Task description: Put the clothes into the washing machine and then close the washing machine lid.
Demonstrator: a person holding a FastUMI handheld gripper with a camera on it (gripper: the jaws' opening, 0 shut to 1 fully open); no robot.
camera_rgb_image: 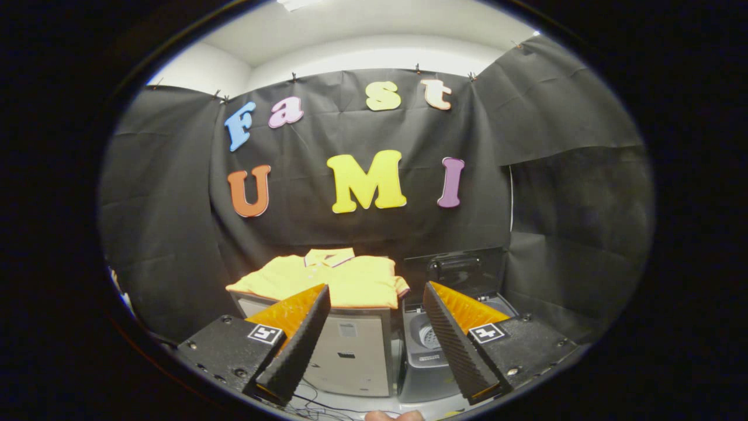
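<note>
The hand-held gripper (377, 304) hangs wide open, gripping nothing. Beyond its fingers a yellow polo shirt (333, 280) lies spread on a pale cabinet (350, 351), just beside the washing machine (432, 345), whose lid (456, 272) stands raised.

The front hem of the yellow shirt (345, 278) is covered by the left fingertip of the gripper (377, 298), whose fingers stand spread apart. The washing machine (429, 356) drum is partly masked by the right finger. A hand (394, 416) below the fingers is cut off.
</note>
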